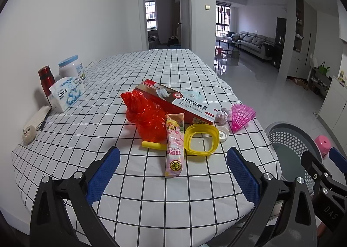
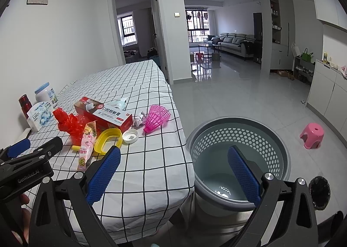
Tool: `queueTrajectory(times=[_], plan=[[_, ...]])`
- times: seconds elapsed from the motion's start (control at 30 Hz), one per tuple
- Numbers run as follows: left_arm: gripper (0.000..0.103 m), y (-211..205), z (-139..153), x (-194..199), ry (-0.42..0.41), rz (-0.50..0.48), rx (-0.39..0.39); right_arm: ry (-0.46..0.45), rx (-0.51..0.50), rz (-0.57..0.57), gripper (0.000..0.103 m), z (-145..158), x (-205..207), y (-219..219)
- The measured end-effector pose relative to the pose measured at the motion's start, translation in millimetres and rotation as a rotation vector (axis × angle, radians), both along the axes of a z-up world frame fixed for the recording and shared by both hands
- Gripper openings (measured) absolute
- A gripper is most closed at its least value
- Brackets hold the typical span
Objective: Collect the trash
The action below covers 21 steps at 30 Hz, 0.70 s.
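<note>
Trash lies on the checked tablecloth [image 1: 91, 138]: a red plastic bag [image 1: 145, 117], a toothpaste box [image 1: 177, 101], a pink snack wrapper [image 1: 174, 147], a yellow lid ring [image 1: 201, 139], a white cap [image 1: 223, 134], a crumpled tissue [image 1: 223, 115] and a pink mesh cone [image 1: 241, 116]. My left gripper [image 1: 173, 176] is open and empty, just short of the wrapper. My right gripper [image 2: 173, 173] is open and empty, above the table edge and the grey perforated basket [image 2: 238, 138] on the floor. The bag [image 2: 69, 124], box [image 2: 106, 114] and cone [image 2: 157, 118] show in the right wrist view too.
A red flask [image 1: 46, 79], a white jar [image 1: 71, 69], a wipes pack [image 1: 66, 93], a pen [image 1: 43, 123] and a small round toy [image 1: 29, 135] stand along the wall side. A pink stool [image 2: 312, 135] stands on the floor at right.
</note>
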<state>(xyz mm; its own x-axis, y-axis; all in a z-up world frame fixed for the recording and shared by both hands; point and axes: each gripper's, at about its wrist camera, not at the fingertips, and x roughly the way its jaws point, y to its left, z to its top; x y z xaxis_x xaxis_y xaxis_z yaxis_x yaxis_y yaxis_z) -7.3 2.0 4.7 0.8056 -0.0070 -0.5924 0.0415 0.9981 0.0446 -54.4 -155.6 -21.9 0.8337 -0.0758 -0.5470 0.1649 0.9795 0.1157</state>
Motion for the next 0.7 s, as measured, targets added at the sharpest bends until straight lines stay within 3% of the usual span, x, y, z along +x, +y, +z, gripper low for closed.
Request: queueTrajectory(times=[0.7], plan=[[0.097,0.1,-0.8,1.9,0.033,-0.001,0.005,0.0,-0.001,0.0,0.095,-0.4,-0.7,0.8]])
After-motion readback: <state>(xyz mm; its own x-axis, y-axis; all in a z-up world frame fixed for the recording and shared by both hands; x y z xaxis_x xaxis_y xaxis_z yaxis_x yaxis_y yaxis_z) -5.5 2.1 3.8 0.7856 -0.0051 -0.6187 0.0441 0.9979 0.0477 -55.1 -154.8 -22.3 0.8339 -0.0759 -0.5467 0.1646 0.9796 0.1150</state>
